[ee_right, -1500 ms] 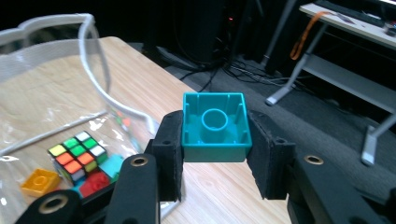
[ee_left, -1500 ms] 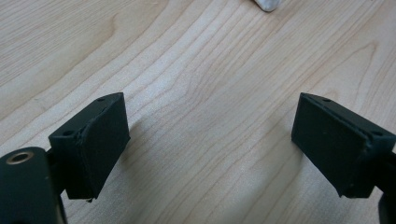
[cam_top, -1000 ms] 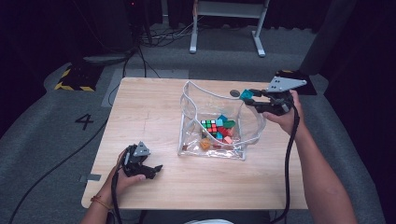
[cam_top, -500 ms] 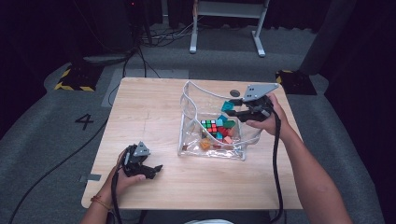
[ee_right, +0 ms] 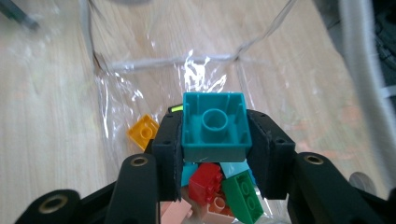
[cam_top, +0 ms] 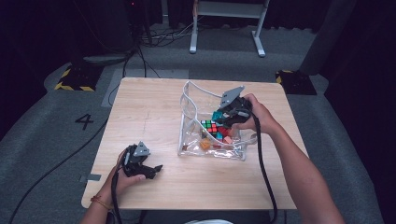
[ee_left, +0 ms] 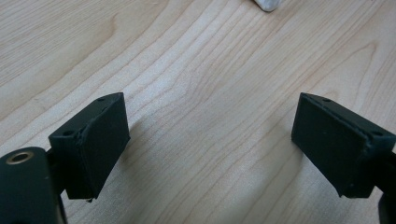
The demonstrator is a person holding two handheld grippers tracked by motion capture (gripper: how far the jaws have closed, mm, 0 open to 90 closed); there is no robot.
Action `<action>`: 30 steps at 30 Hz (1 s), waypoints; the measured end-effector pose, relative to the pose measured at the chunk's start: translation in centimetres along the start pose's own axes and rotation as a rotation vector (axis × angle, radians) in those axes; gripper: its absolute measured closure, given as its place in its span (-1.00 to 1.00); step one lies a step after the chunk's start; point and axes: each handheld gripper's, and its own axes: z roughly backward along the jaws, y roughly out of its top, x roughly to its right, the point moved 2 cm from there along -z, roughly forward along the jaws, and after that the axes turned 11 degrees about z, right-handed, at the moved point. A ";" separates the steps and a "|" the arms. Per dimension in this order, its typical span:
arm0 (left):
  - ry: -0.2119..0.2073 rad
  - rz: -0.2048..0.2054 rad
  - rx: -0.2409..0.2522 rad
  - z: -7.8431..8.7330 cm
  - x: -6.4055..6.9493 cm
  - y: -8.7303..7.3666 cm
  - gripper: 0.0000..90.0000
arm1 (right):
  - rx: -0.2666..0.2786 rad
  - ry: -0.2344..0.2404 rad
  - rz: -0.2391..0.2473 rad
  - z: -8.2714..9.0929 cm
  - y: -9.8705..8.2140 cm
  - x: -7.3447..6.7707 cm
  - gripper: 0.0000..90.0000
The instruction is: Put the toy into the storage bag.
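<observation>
From above, the right gripper [cam_top: 219, 116] holds a teal brick [cam_top: 217, 115] over the clear bag [cam_top: 189, 140] at the desk's [cam_top: 149, 112] right middle; the left gripper [cam_top: 152, 169] rests near the left front edge. The left gripper view adds its jaws wide apart, nothing between, on bare wood grain. The right gripper view shows jaws clamped on the brick's [ee_right: 215, 126] sides, its hollow underside facing the camera, and loose bricks [ee_right: 219, 186] below. Grey carpet and dark surroundings ring the desk.
</observation>
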 end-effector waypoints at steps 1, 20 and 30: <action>0.000 0.001 0.000 0.0 0.0 0.0 -0.75 | -0.038 0.013 0.002 -0.3 0.1 0.0 0.32; 0.000 0.000 0.000 0.0 0.0 0.0 -0.75 | -0.341 0.110 -0.004 -2.2 -2.5 -0.2 0.32; 0.000 0.001 0.001 0.0 0.0 0.0 -0.75 | -0.364 0.085 -0.049 0.3 -4.3 0.1 0.32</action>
